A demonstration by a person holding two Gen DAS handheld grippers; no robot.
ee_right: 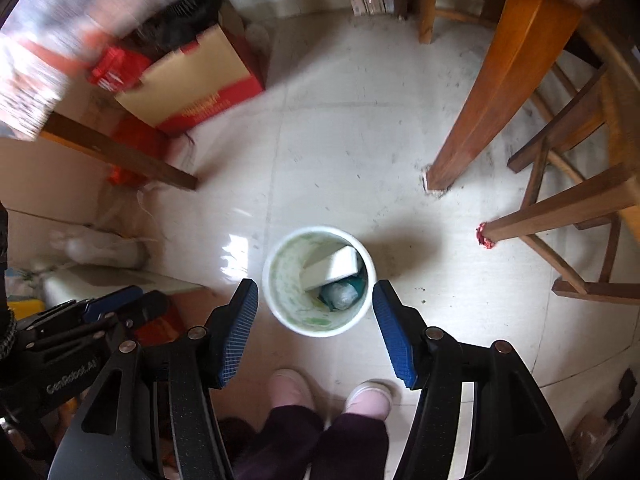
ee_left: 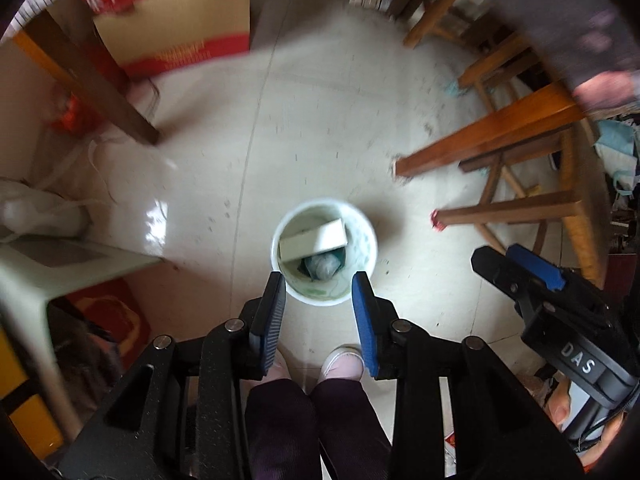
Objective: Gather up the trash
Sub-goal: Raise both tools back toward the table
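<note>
My left gripper [ee_left: 319, 280] and right gripper [ee_right: 315, 290] are spread apart, holding nothing. Trash sits in the bin [ee_right: 280, 280] already; I see none left.

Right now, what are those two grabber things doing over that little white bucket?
A person is picking up trash with a gripper in each hand. Both the left gripper and the right gripper hang above the white bin on the floor with open jaws and nothing between them. Inside the bin lie a white box and a crumpled bluish wrapper. The person's pink slippers stand just behind the bin.
</note>
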